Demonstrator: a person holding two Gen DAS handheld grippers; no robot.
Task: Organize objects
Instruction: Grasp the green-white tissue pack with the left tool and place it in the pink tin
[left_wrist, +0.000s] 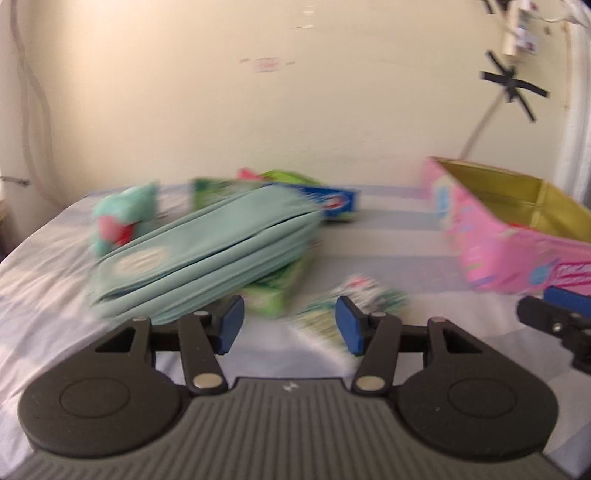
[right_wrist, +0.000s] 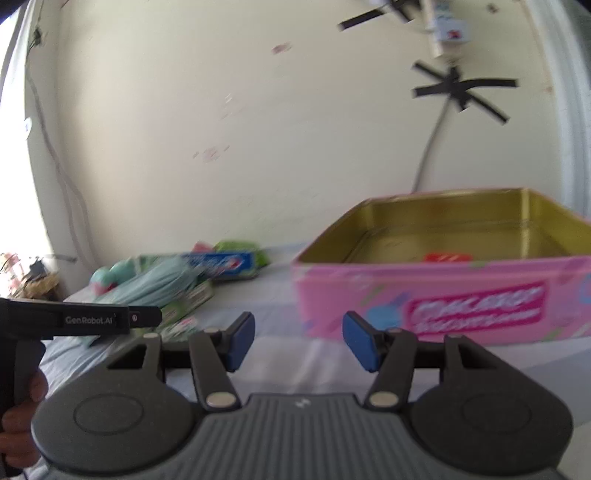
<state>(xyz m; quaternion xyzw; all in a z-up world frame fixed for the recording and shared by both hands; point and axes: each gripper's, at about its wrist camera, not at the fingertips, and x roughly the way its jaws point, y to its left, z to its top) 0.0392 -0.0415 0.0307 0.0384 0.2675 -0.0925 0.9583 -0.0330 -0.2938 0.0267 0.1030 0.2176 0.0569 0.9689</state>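
This looks like a bedroom in a home. A bed (left_wrist: 55, 266) under a pale striped sheet carries household odds and ends: a toothpaste box (left_wrist: 332, 201), a mint pouch (left_wrist: 207, 251), a pink tin (right_wrist: 443, 295). Behind it, at twelve o'clock, a scuffed cream wall (left_wrist: 258, 110) bears black tape (right_wrist: 461, 88) holding a cable.

Left gripper (left_wrist: 290, 325) is pointing forward and slightly downward, blue pads (left_wrist: 232, 325) standing apart with nothing between them. Right gripper (right_wrist: 298, 341) is sitting likewise, jaws parted and gripping nothing. A hand (right_wrist: 20, 424) is wrapping the left gripper's handle, seen at the right wrist view's left edge.
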